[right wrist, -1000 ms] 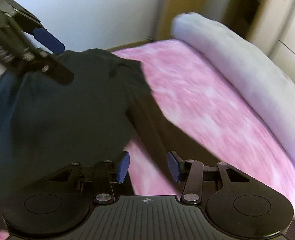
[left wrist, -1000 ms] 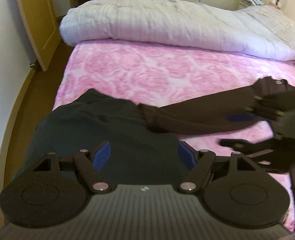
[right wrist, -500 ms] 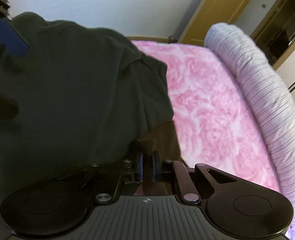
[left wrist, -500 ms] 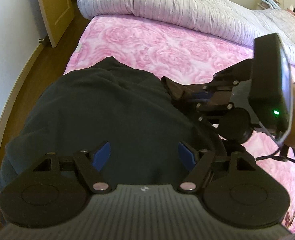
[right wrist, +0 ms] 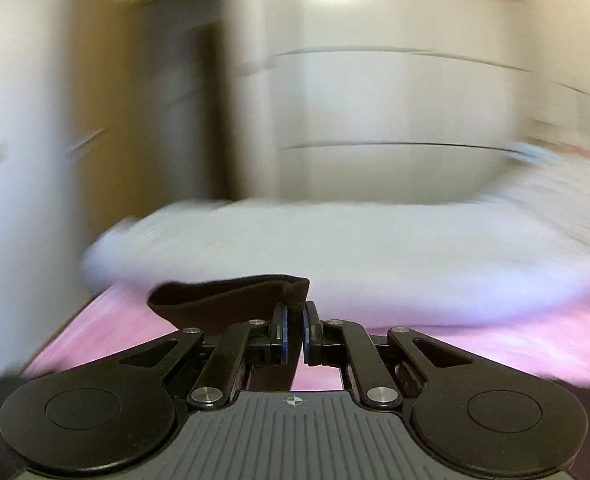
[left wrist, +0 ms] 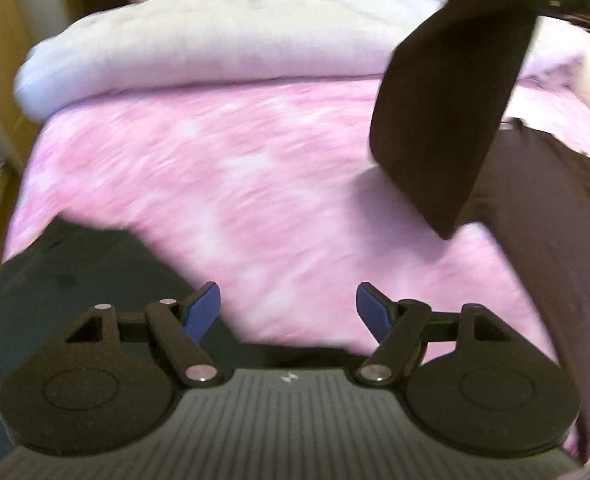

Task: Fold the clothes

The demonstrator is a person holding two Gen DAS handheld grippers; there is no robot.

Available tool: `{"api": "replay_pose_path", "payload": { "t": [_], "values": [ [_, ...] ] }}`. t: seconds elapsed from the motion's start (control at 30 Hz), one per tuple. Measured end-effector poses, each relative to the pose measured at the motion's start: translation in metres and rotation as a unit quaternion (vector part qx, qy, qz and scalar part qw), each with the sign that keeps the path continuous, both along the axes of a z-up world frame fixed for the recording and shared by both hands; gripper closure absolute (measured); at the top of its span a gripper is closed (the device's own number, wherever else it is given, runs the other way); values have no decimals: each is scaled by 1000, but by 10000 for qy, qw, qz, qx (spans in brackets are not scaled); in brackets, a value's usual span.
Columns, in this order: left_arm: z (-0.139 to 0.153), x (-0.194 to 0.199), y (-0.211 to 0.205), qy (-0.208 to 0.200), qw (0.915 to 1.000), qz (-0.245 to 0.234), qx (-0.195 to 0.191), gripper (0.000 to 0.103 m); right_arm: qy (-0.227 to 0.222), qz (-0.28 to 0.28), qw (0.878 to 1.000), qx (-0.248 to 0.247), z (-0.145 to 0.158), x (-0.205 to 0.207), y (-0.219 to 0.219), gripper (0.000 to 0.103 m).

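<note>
A dark long-sleeved garment lies on the pink flowered bed. Its body [left wrist: 67, 256] shows at the lower left of the left wrist view. Its brown sleeve [left wrist: 447, 120] hangs in the air at the upper right and runs down the right edge. My left gripper [left wrist: 287, 312] is open and empty above the bed. My right gripper [right wrist: 293, 332] is shut on the sleeve cuff [right wrist: 231, 300], which sticks out to the left of the blue pads, lifted above the bed.
A rolled white quilt [left wrist: 215, 48] lies across the far side of the pink bedsheet [left wrist: 235, 184]; it also shows in the right wrist view [right wrist: 335, 252]. White wardrobe doors [right wrist: 375, 92] and a wooden door frame [right wrist: 107, 100] stand behind. Both views are motion-blurred.
My right gripper closed on the sleeve cuff and lifted it up and to the right. My left gripper moved right, off the garment's body, staying open.
</note>
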State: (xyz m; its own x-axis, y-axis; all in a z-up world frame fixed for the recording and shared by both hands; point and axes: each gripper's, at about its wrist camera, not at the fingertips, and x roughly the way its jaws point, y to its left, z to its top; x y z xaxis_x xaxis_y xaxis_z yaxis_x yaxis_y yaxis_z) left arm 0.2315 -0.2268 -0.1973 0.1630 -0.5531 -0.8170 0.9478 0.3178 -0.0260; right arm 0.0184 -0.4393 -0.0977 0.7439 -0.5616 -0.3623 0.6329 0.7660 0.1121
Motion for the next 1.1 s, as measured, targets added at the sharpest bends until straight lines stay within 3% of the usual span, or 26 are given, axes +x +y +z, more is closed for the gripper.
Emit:
{"api": "replay_pose_path", "payload": {
  "t": [0.07, 0.13, 0.27, 0.4, 0.5, 0.57, 0.63, 0.7, 0.73, 0.83, 0.97, 1.1],
  "values": [
    [-4, -34, -30, 25, 9996, -270, -45, 32, -172, -1013, 9942, 305, -6, -68, -47, 97],
    [-14, -71, -60, 87, 9986, -512, -49, 32, -118, -1785, 9797, 907, -38, -131, -94, 97],
    [-54, -146, -115, -34, 9952, -962, 195, 32, 316, -2148, 9591, 1817, -109, -202, -162, 97],
    [-98, -193, -168, -274, 9933, -975, 551, 32, 553, -1799, 9547, 2306, -148, -227, -209, 97],
    [-121, -206, -200, -378, 9934, -740, 788, 31, 378, -1326, 9623, 2344, -138, -217, -232, 97],
    [-130, -207, -215, -635, 9925, -556, 882, 31, 16, -915, 9718, 2171, -112, -213, -238, 97],
    [-135, -201, -225, -818, 9917, -349, 930, 31, -256, -618, 9860, 1530, -78, -225, -239, 98],
    [-135, -198, -232, -846, 9920, -238, 908, 31, -204, -710, 9930, 925, -67, -244, -240, 98],
    [-135, -196, -234, -826, 9925, -210, 877, 31, -96, -862, 9922, 901, -75, -253, -246, 98],
    [-139, -198, -241, -909, 9921, -292, 810, 32, 248, -1356, 9759, 1691, -130, -281, -278, 97],
    [-147, -203, -247, -1074, 9903, -394, 788, 35, 767, -1393, 9598, 2313, -190, -291, -302, 97],
    [-146, -200, -249, -1071, 9920, -149, 651, 40, 850, -1334, 9542, 2541, -202, -288, -308, 97]
  ]
}}
